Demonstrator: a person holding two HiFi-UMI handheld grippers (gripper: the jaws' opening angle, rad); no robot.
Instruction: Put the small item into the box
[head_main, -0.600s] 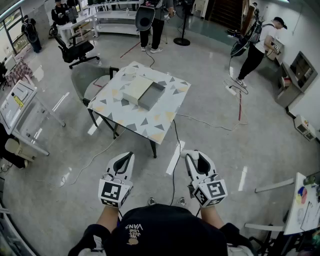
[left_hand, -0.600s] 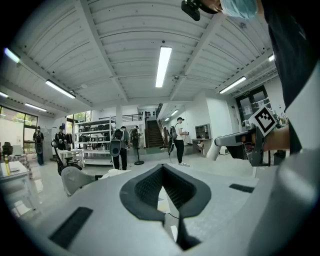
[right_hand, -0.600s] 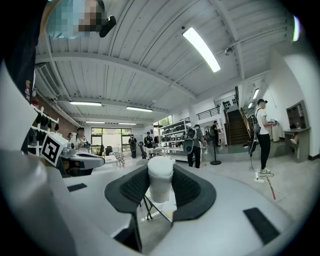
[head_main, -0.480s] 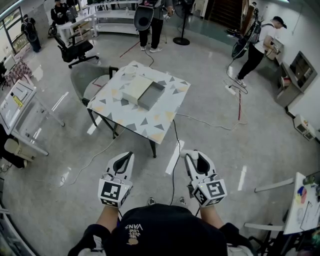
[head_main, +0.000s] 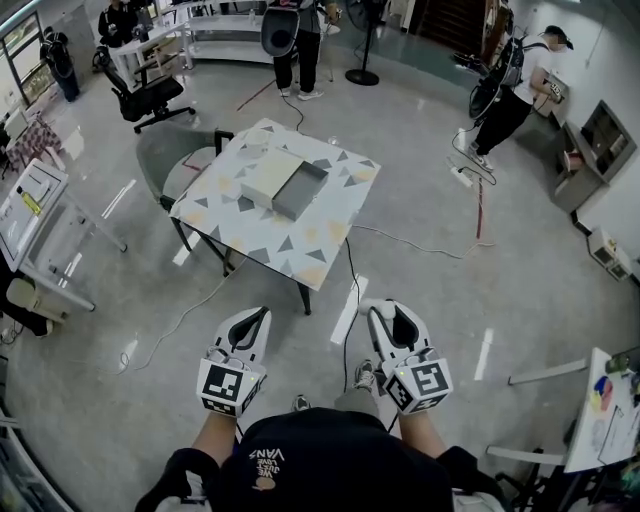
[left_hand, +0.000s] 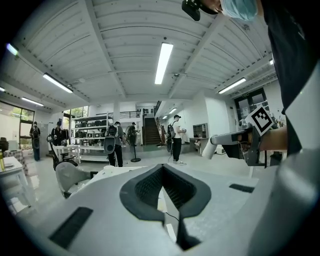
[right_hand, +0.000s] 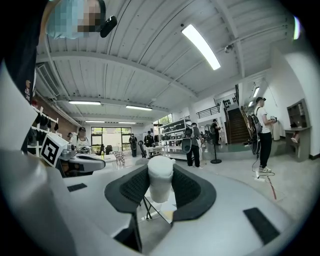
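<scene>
An open box (head_main: 285, 183) with a grey inside lies on the patterned table (head_main: 262, 238), a few steps ahead of me in the head view. Both grippers hang in the air over the floor, well short of the table. My right gripper (head_main: 380, 310) is shut on a small white cylinder (right_hand: 160, 180), which stands upright between its dark pads (right_hand: 134, 186). My left gripper (head_main: 260, 314) is shut with nothing between its pads (left_hand: 150, 187). In the left gripper view the right gripper (left_hand: 235, 142) shows off to the right.
A grey chair (head_main: 165, 160) stands at the table's far left side and a black office chair (head_main: 150, 95) beyond it. Cables (head_main: 405, 240) run across the floor. A white desk (head_main: 35, 215) is at the left. People stand at the back and right (head_main: 510, 85).
A shoe has come forward into view between the two grippers, and the room has shifted slightly in the head view. Both grippers keep their places and their hold.
</scene>
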